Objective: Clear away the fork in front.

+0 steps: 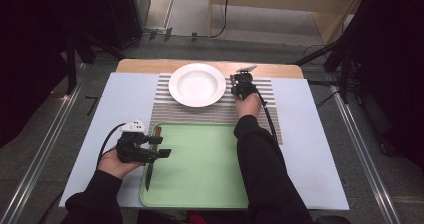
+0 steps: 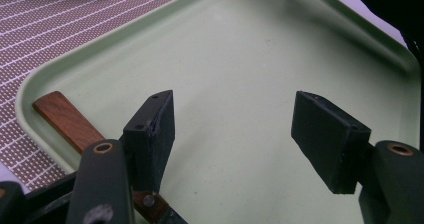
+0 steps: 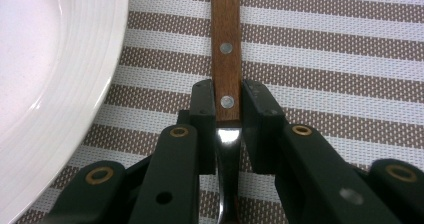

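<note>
Wooden-handled utensil (image 3: 226, 59): lies on striped placemat (image 3: 325, 49), just beside white plate (image 3: 45, 74); right gripper (image 3: 227, 116) clamped on its handle. Left gripper (image 2: 232, 129) gapes over green tray (image 2: 240, 49), beside knife (image 2: 67, 121).

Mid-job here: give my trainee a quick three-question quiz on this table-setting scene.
1. True or false: the right gripper is shut on a wooden-handled utensil.
2. The white plate rests on: A) the green tray, B) the striped placemat, C) the bare table.
3. What lies in the green tray under the left gripper, and how do that gripper's jaws stand?

Key:
1. True; the pads press on the handle beside the plate.
2. B.
3. A wooden-handled knife along the tray's left edge; the jaws stand open, holding nothing.
</note>
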